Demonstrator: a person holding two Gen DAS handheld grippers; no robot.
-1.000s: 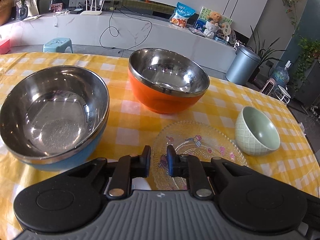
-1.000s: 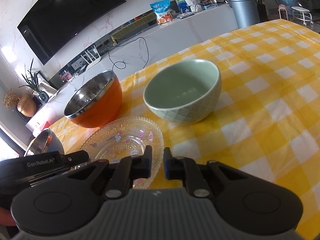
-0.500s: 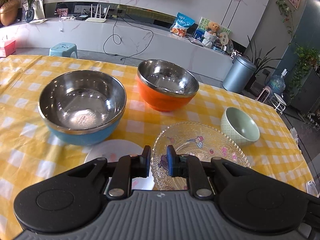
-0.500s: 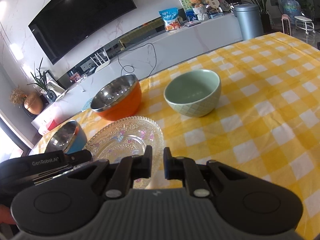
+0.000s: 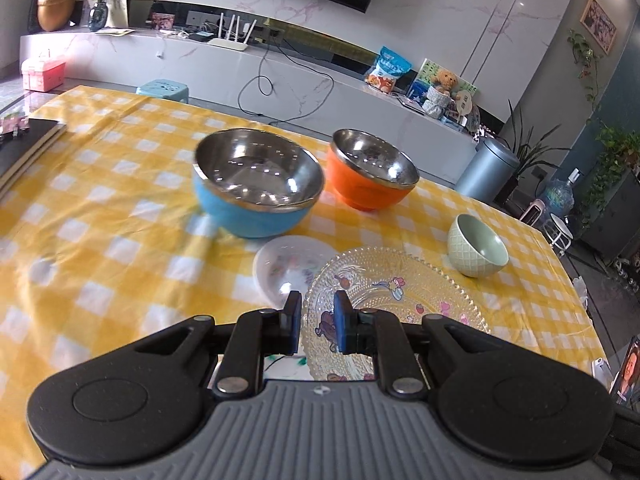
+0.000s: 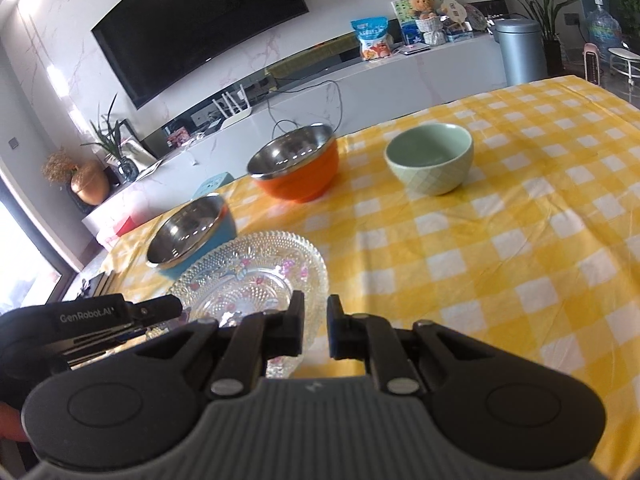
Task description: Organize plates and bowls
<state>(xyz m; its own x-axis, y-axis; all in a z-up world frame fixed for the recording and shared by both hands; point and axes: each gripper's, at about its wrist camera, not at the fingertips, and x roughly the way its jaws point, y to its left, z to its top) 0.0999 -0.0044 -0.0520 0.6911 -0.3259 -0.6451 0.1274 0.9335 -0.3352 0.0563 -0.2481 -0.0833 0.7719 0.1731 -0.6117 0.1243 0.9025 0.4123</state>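
Note:
On the yellow checked tablecloth stand a blue steel-lined bowl, an orange steel-lined bowl and a small green ceramic bowl. A clear patterned glass plate lies near me, overlapping a small white plate. My left gripper hovers above the glass plate's near edge, its jaws nearly closed and empty. My right gripper hovers above the glass plate, jaws narrow and empty. The right wrist view also shows the orange bowl, blue bowl and green bowl.
A dark notebook lies at the table's left edge. Behind the table runs a white TV bench with a router, snacks and a teddy bear. A grey bin stands past the far edge. The left gripper's body shows at the right view's left.
Both grippers have pulled back and risen, so all the bowls look farther away. The small white plate beside the glass plate has come into view. Jaws have stayed nearly closed.

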